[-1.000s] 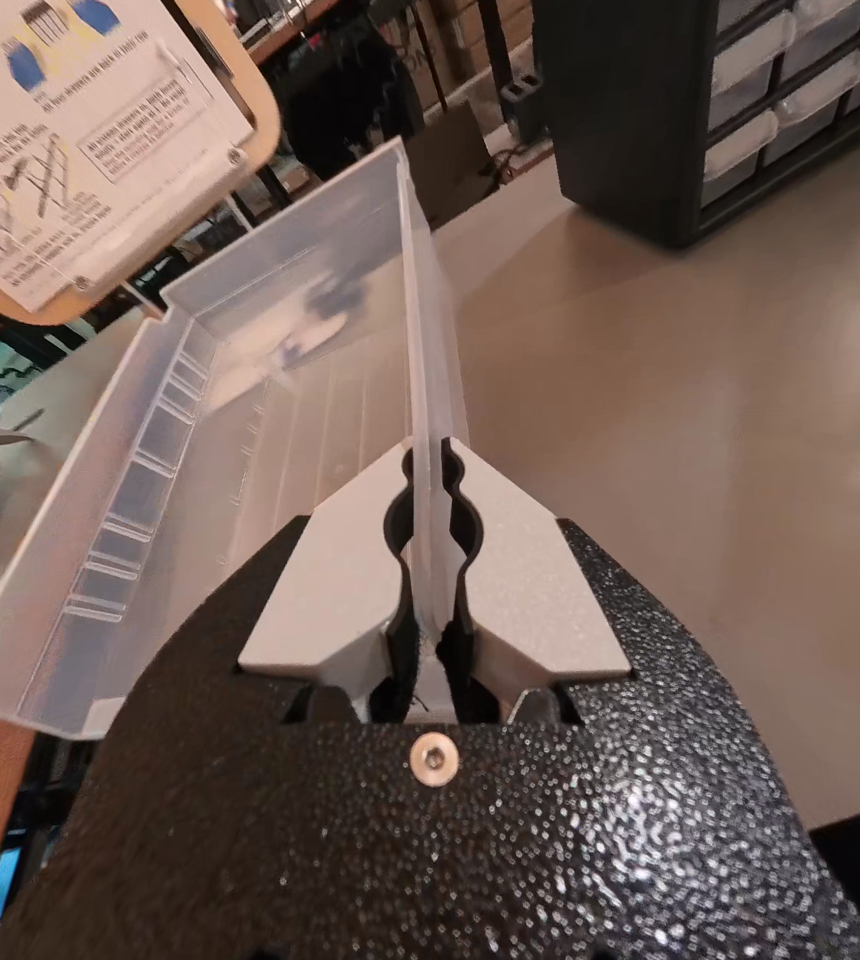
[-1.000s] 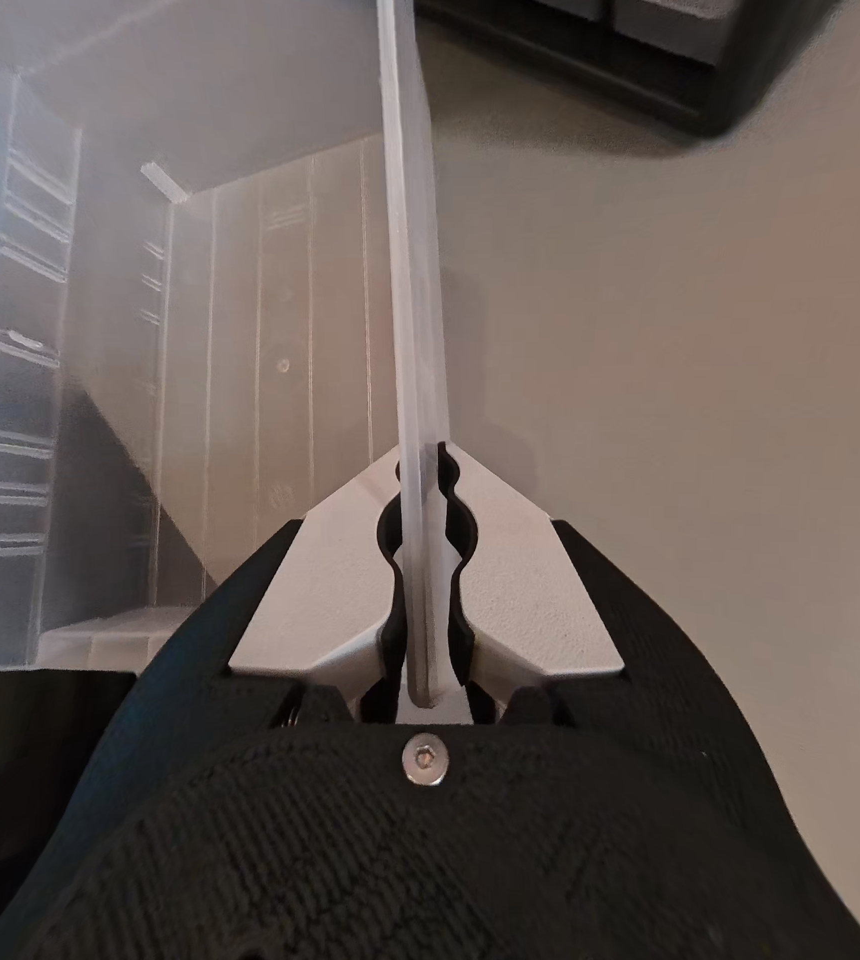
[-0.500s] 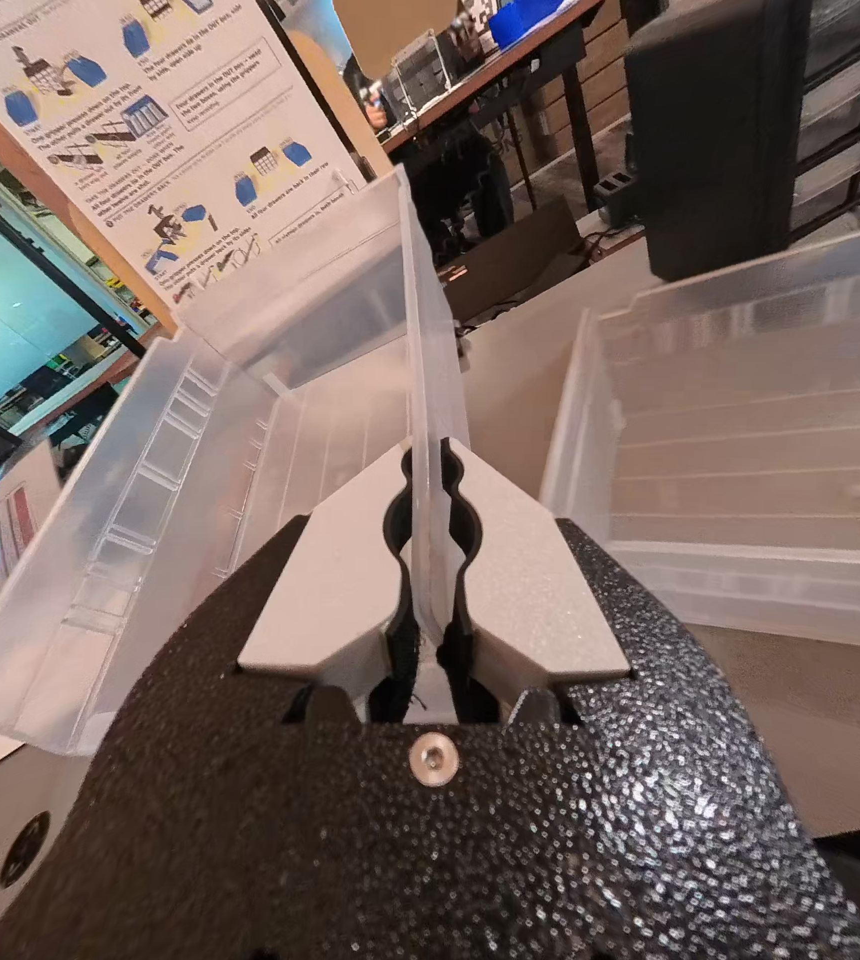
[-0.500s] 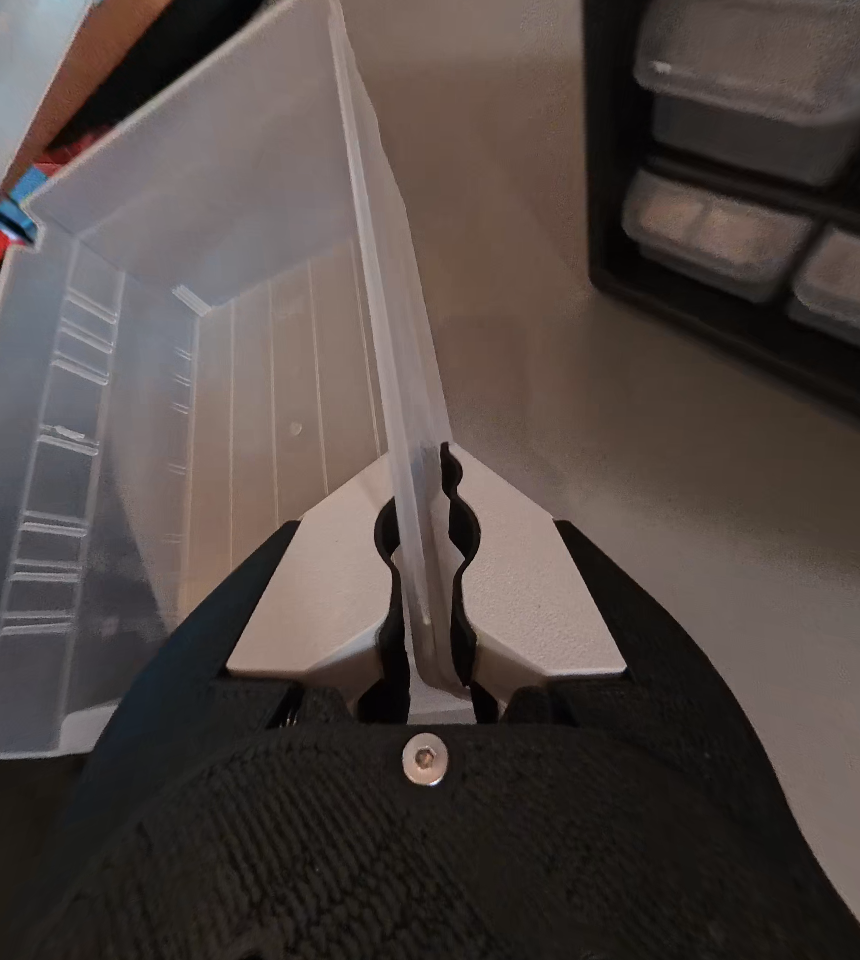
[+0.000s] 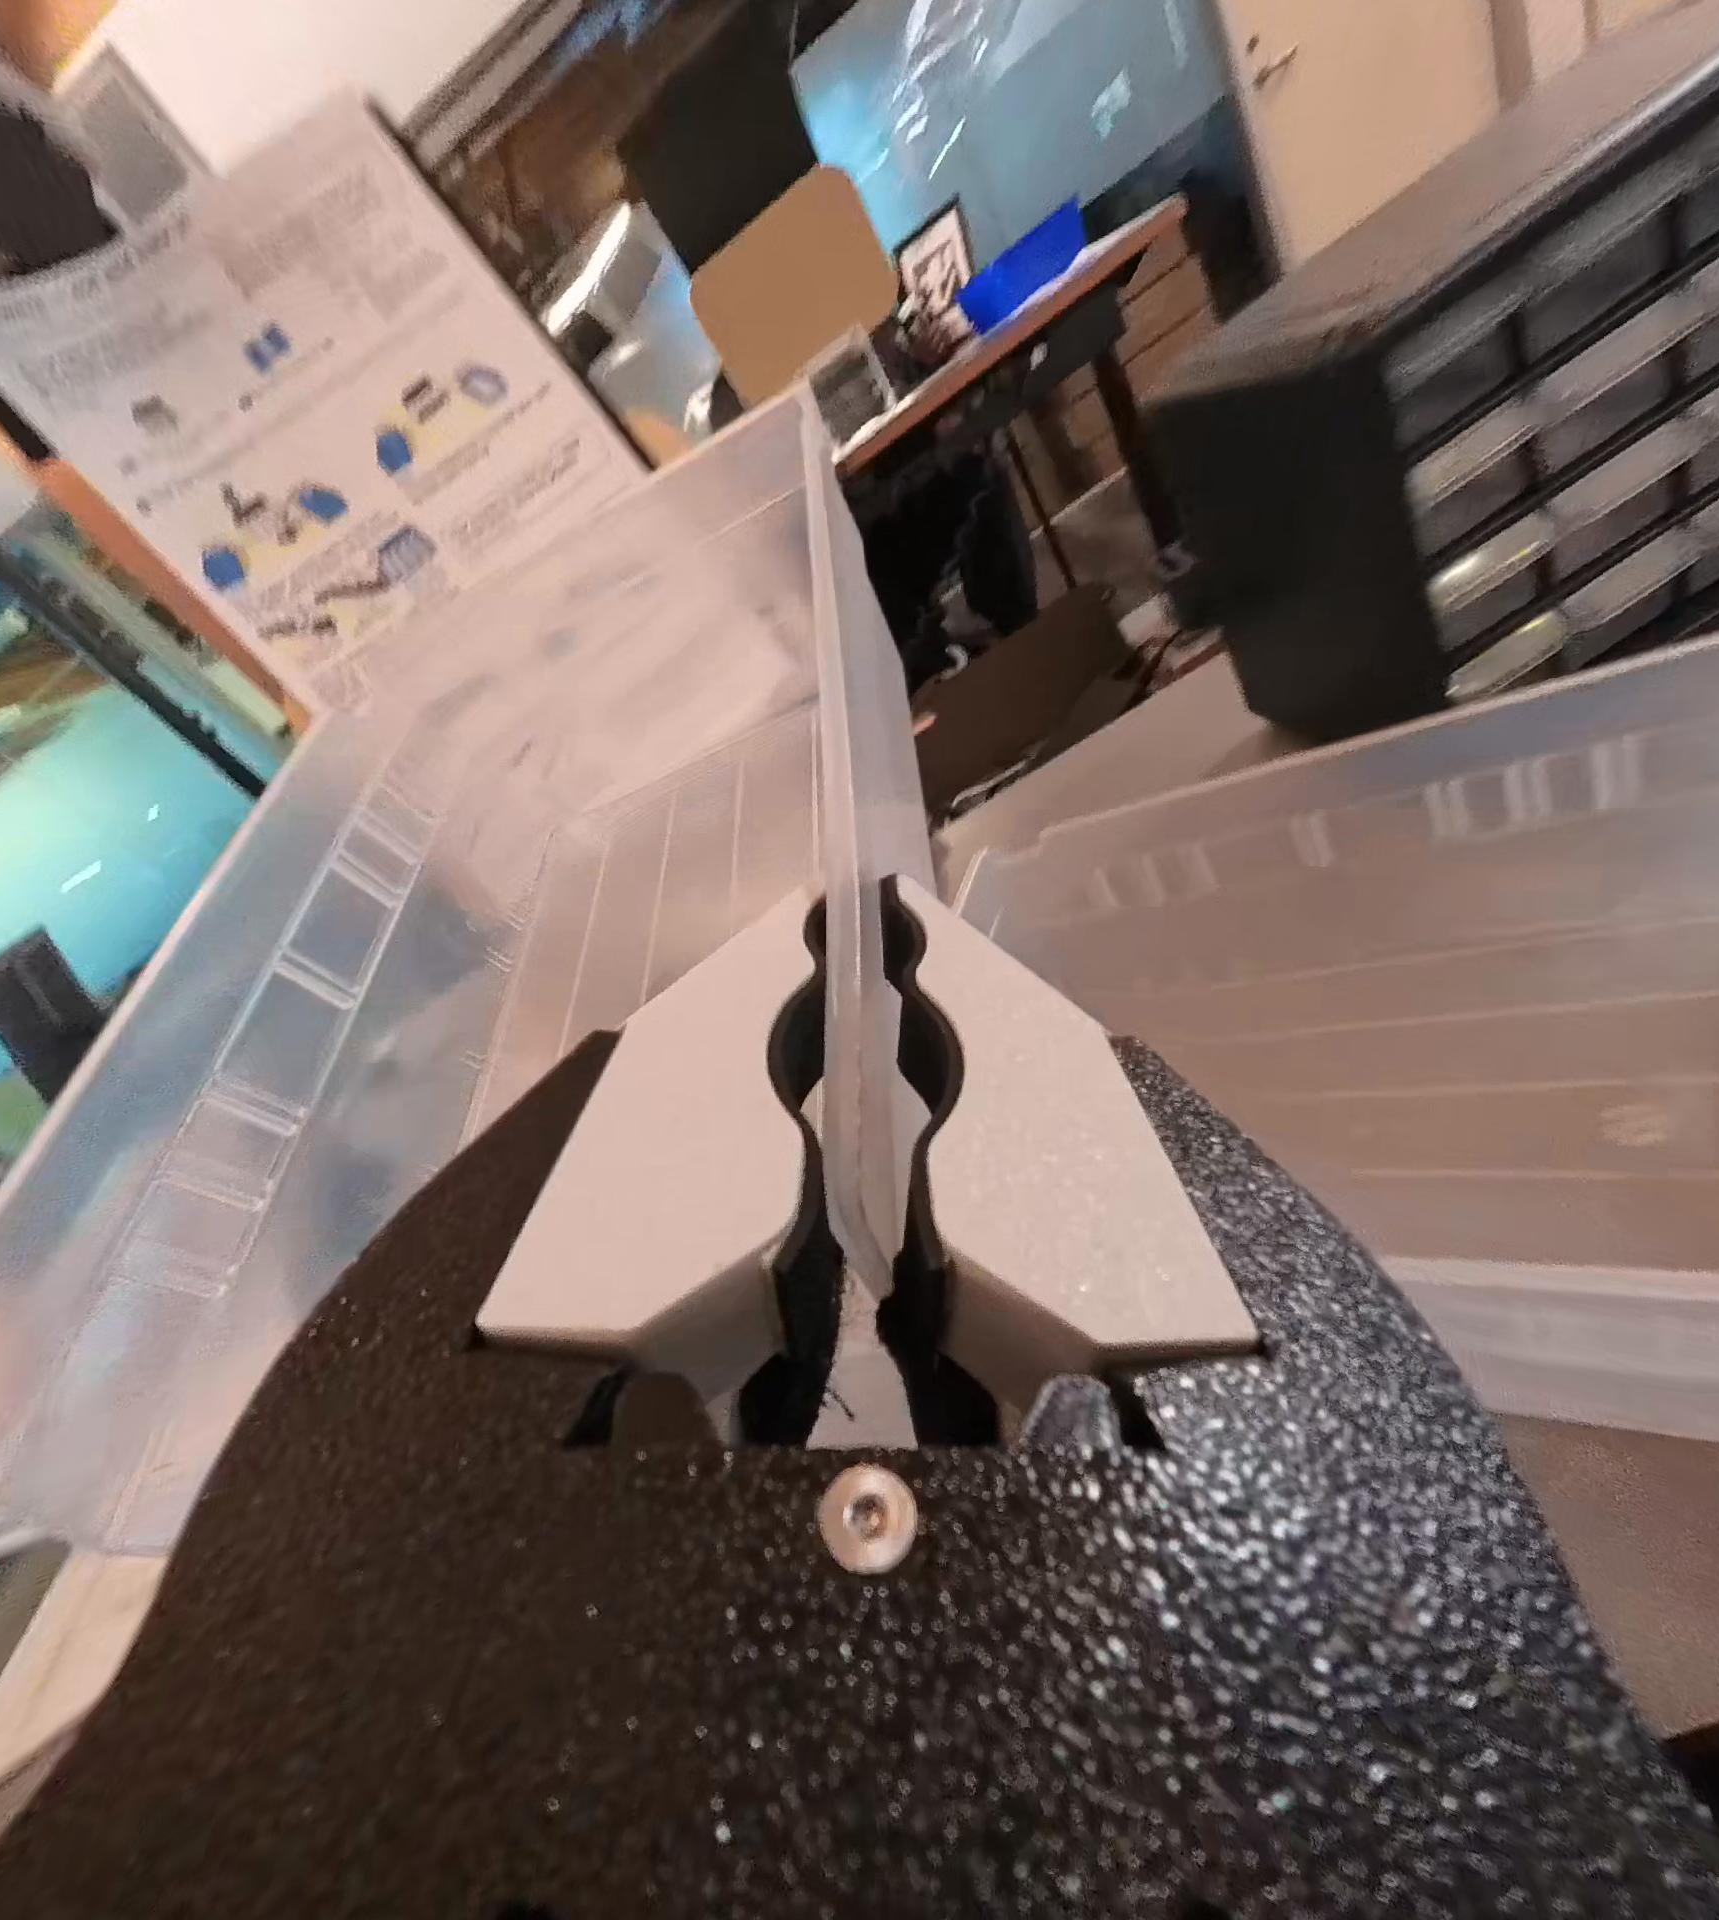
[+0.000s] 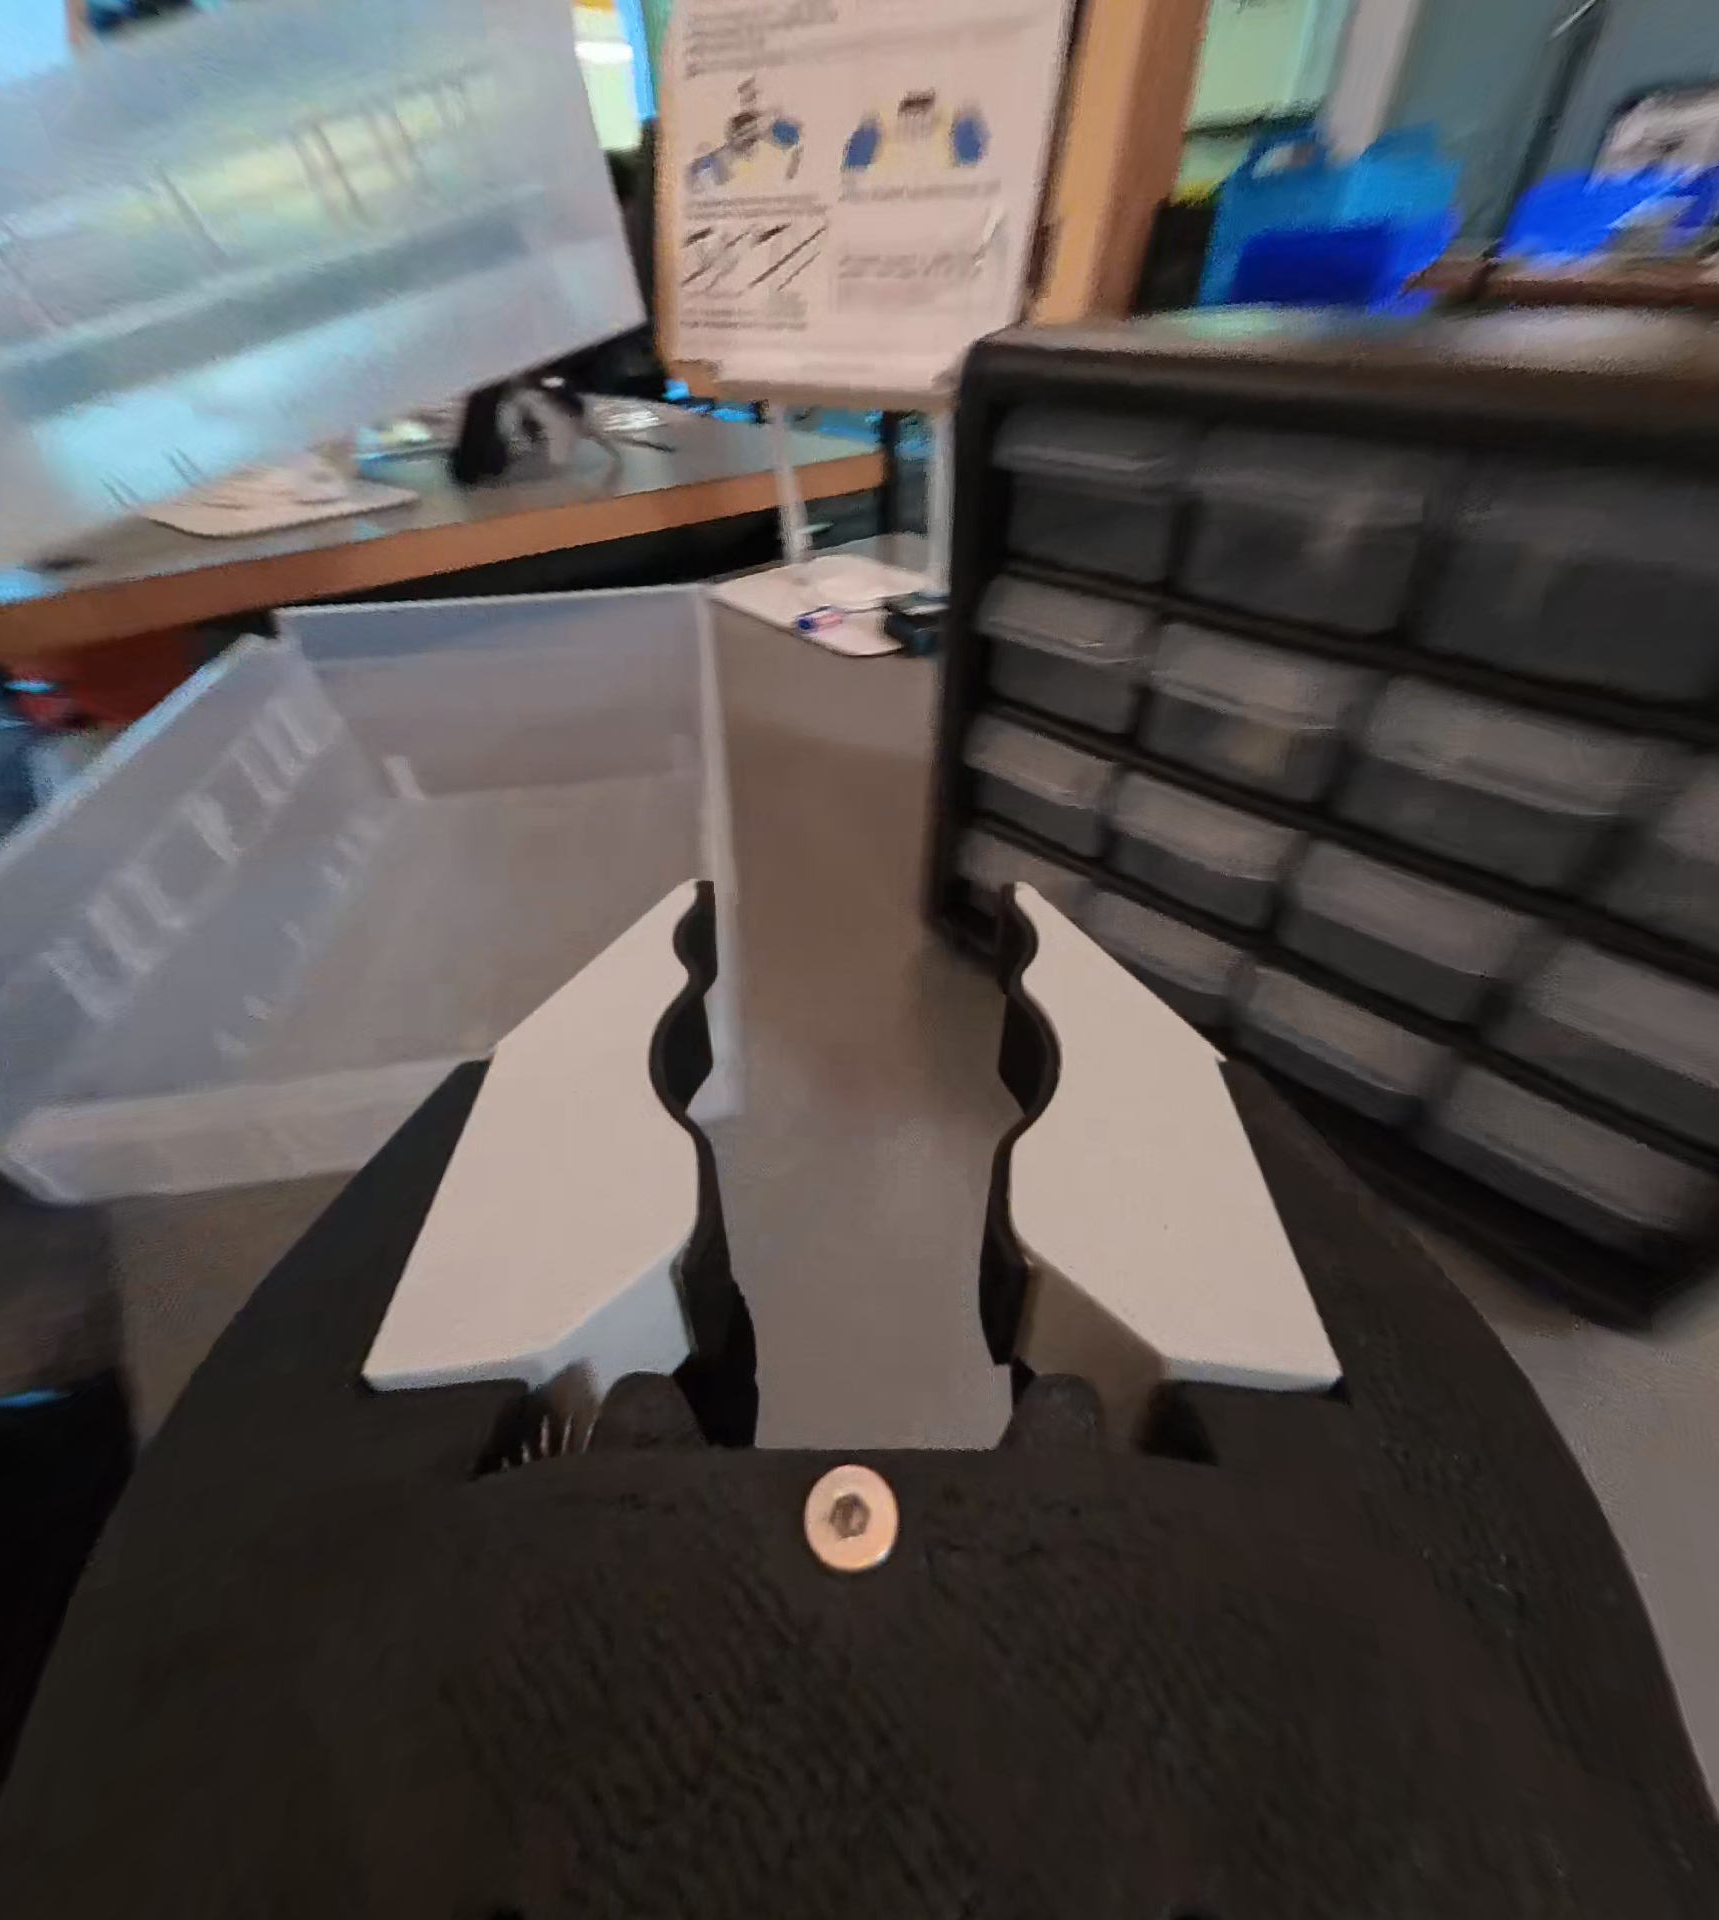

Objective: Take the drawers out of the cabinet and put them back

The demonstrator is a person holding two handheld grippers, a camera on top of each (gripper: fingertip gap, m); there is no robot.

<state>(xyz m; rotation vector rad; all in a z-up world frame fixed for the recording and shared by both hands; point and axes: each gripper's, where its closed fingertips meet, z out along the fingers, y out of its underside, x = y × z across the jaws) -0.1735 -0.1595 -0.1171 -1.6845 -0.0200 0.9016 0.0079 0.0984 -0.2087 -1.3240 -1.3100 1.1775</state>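
right gripper now spread, empty, released drawer on table; left gripper clamping second drawer; one cabinet

A smooth beige-grey counter carries the things. A black cabinet of small translucent drawers stands on it to the right, its front rows filled. Just left of the cabinet, a clear plastic drawer rests on the counter, open side up and tilted in the right wrist view. The left wrist view shows this same drawer lying near the cabinet, apart from it.
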